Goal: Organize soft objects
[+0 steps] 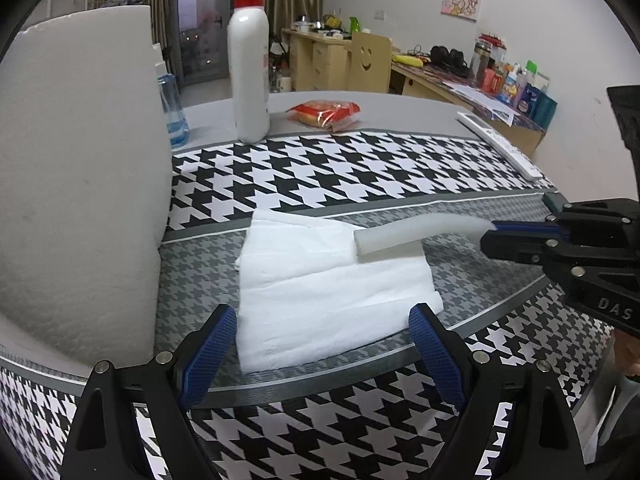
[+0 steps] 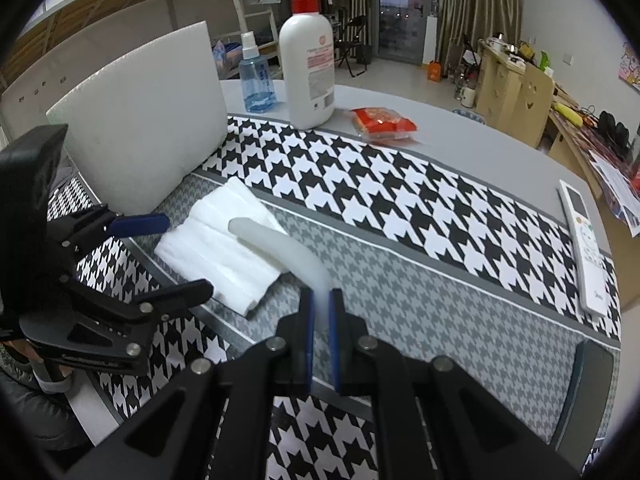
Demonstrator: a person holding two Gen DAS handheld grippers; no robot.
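A grey tabletop (image 2: 460, 120) carries a black-and-white checked cloth (image 2: 400, 184) in a lived-in room with curtains. The right tongs (image 2: 320, 308) are clenched on a bent white foam tube (image 2: 280, 248), lifted over the folded white towel (image 1: 320, 280) at ten o'clock. The left tongs (image 1: 320, 320) stand released at the towel's near edge. A foam board (image 2: 152, 112), spray bottle (image 2: 256, 80), lotion bottle (image 2: 308, 64) and snack packet (image 2: 382, 120) stand beyond.

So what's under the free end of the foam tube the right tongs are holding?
The foam tube hangs over the folded white cloth, which lies on the houndstooth mat. The right tongs pinch its other end. Whether the tip touches the cloth cannot be told.
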